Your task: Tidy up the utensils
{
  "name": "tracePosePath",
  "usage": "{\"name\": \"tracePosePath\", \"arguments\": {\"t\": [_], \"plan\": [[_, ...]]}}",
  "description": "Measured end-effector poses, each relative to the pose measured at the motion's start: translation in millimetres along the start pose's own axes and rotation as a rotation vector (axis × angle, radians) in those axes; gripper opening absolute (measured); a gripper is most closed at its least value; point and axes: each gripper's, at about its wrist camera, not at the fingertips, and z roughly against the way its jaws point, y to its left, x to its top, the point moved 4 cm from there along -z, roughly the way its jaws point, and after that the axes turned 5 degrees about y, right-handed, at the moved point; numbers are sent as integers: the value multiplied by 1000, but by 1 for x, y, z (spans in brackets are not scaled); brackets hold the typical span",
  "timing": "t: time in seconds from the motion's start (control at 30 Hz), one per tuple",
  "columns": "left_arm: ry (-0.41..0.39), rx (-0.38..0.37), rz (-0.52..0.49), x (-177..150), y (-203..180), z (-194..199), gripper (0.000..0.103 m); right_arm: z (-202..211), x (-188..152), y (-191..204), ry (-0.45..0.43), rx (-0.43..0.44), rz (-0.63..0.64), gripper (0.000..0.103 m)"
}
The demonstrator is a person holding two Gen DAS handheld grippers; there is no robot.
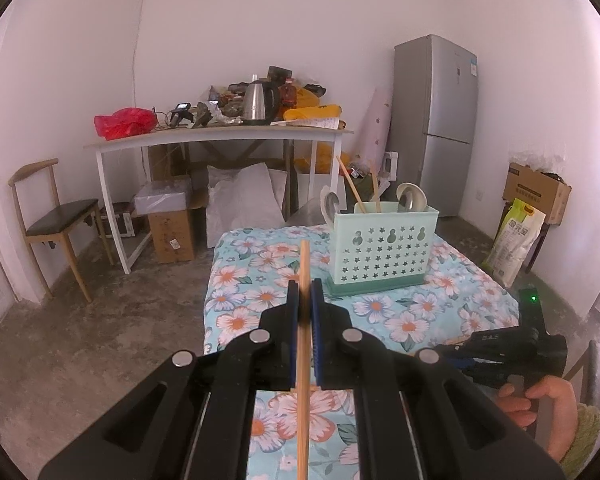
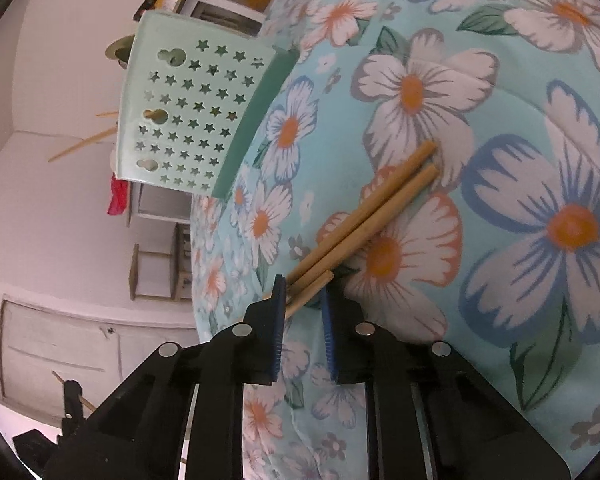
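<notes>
My left gripper (image 1: 305, 292) is shut on one wooden chopstick (image 1: 303, 360), which runs straight forward above the floral cloth (image 1: 400, 320). Beyond it stands a mint green utensil holder (image 1: 384, 248) with star holes, with chopsticks and spoons in it. In the right wrist view the holder (image 2: 192, 112) is at upper left. Three chopsticks (image 2: 364, 220) lie side by side on the cloth (image 2: 540, 160). My right gripper (image 2: 303, 288) is low over their near ends; its jaws stand a little apart, and one chopstick end (image 2: 312, 290) lies slantwise between the pads.
The cloth's left edge drops to a concrete floor (image 1: 100, 340). Behind stand a cluttered white table (image 1: 220, 136) with a kettle (image 1: 258, 100), a chair (image 1: 56, 220), boxes (image 1: 170, 232) and a grey fridge (image 1: 436, 120). A hand (image 1: 540, 400) holds the right gripper's handle.
</notes>
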Motion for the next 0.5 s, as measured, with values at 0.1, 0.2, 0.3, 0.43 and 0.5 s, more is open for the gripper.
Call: {"name": "tracePosePath", "arguments": {"t": [0.1, 0.2, 0.3, 0.43, 0.5], "plan": [[1, -1, 9, 1, 2, 1, 5, 10, 1, -7, 6, 29, -19, 13], [2, 0, 12, 4, 1, 1, 5, 26, -3, -8, 7, 56, -12, 11], [-6, -6, 16, 9, 0, 5, 5, 51, -3, 4, -20, 87, 50, 8], [-50, -36, 60, 34, 0, 10, 5, 99, 6, 31, -119, 130, 185, 4], [-80, -62, 81, 53, -3, 11, 5, 123, 9, 42, -175, 134, 249, 3]]}}
